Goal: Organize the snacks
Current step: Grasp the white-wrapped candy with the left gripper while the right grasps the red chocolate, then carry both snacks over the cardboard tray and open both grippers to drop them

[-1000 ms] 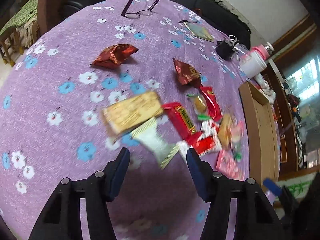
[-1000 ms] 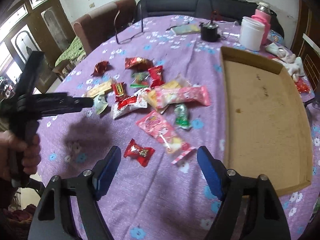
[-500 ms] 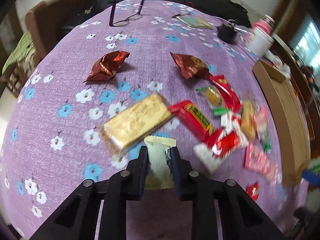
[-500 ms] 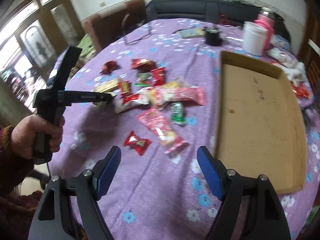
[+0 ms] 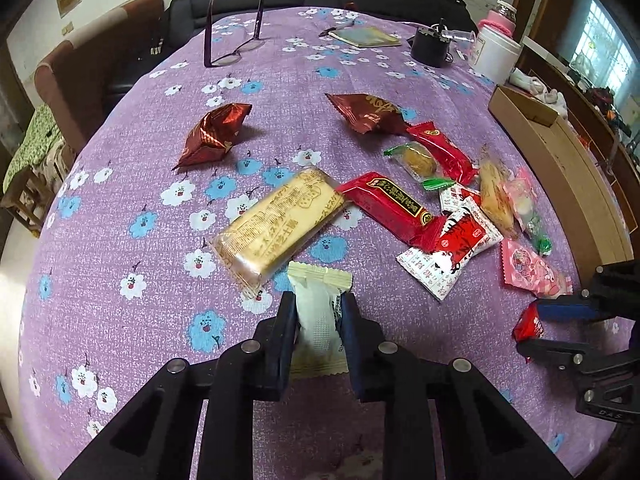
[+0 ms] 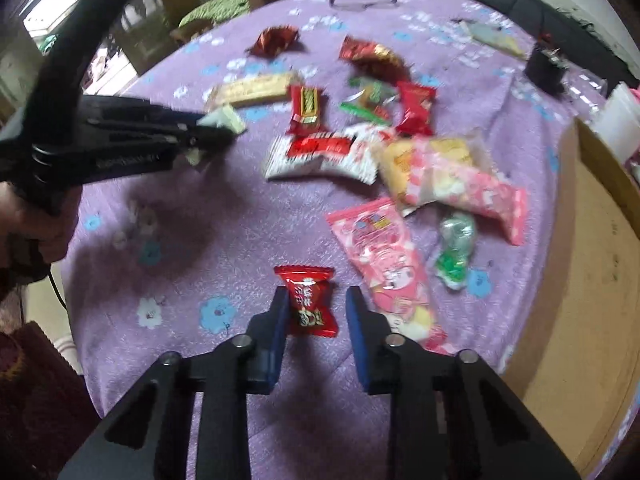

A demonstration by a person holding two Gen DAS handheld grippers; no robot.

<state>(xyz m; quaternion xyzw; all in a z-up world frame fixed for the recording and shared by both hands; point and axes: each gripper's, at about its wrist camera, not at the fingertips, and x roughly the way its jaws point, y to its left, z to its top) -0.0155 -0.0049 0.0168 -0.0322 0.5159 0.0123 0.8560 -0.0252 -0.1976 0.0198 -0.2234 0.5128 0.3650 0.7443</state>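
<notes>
Snacks [image 5: 404,204] crowd purple tablecloth [image 5: 120,168] beside cardboard tray [image 5: 560,152].

The tablecloth [image 5: 132,152] is purple, dotted with white and blue flowers; the held wafer packet [image 5: 318,316] is cream-white; the biscuit pack [image 5: 280,220] is golden yellow with pale lettering; the foil pouch [image 5: 214,132] is dark red; the small candy [image 6: 309,300] is red with dark print; the long sachet [image 6: 380,252] is pink with cartoon figures; the cardboard tray [image 6: 592,280] is plain tan.
</notes>
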